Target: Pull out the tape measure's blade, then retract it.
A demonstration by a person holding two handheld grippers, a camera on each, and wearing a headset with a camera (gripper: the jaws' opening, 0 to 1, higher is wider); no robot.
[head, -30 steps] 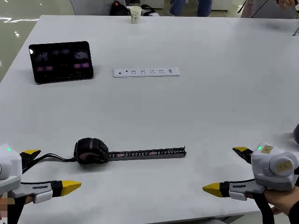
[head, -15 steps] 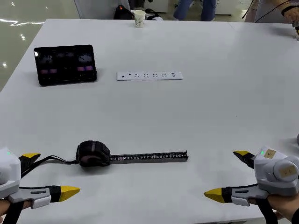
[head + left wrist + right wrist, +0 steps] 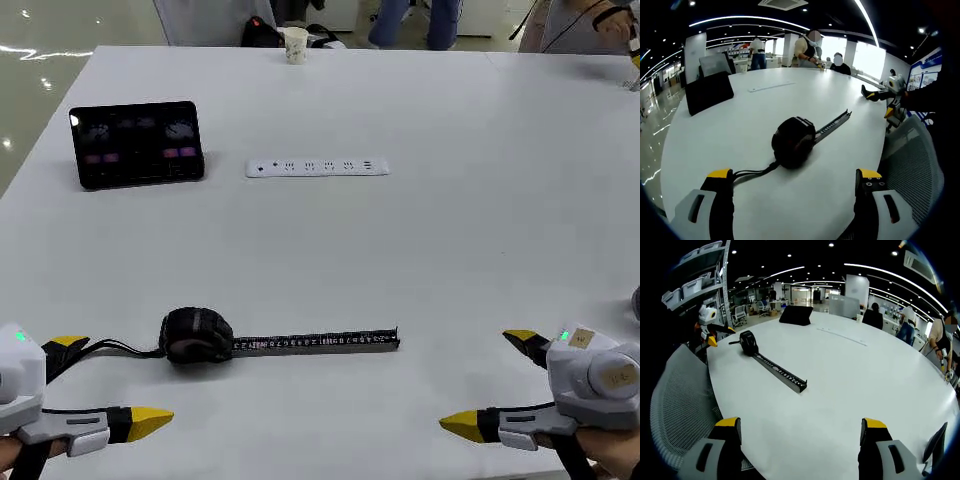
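In the head view I see the tape measure [image 3: 197, 336] lying on the white table [image 3: 420, 250] near its front edge. Its blade [image 3: 315, 342] is drawn out to the right and lies flat on the surface. My left gripper [image 3: 118, 378] sits released just left of the case, and my right gripper [image 3: 485, 379] sits released well right of the blade's tip. In the left gripper view the case lies ahead of my spread jaws, its strap trailing towards the left one. In the right gripper view the blade's end points towards me, apart from the wide-set jaws.
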